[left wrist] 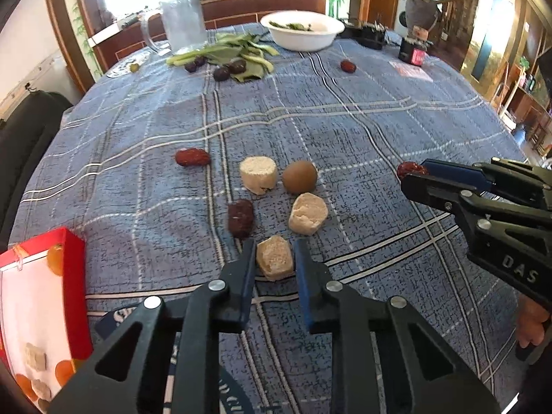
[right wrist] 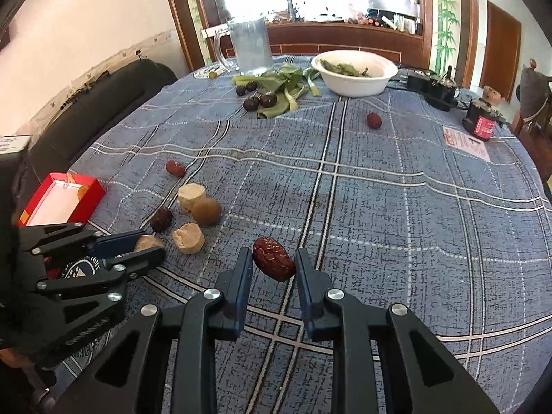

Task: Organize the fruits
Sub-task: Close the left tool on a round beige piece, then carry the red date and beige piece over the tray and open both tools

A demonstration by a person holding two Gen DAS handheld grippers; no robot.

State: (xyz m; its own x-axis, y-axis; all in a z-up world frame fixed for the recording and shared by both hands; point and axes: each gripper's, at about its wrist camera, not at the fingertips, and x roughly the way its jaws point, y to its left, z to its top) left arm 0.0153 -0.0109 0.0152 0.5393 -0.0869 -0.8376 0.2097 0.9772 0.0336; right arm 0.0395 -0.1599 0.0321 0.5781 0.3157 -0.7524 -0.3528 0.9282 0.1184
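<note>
My left gripper (left wrist: 275,258) is closed around a beige cake piece (left wrist: 275,257) on the blue plaid tablecloth (left wrist: 345,131); both pads touch its sides. My right gripper (right wrist: 273,263) holds a red date (right wrist: 273,258) between its pads, and shows in the left wrist view (left wrist: 412,174) at the right. Two more beige pieces (left wrist: 258,175) (left wrist: 308,213), a brown round fruit (left wrist: 299,176) and two red dates (left wrist: 192,157) (left wrist: 240,218) lie just beyond my left gripper. A red box (left wrist: 41,293) holding beige pieces sits at the near left.
A white bowl (left wrist: 302,31) with greens, a glass pitcher (left wrist: 183,22), loose green leaves (left wrist: 234,53) with dark plums (left wrist: 220,73) and another date (left wrist: 347,66) lie at the far side. Black devices (left wrist: 412,51) stand far right. A dark sofa (right wrist: 103,103) flanks the table's left.
</note>
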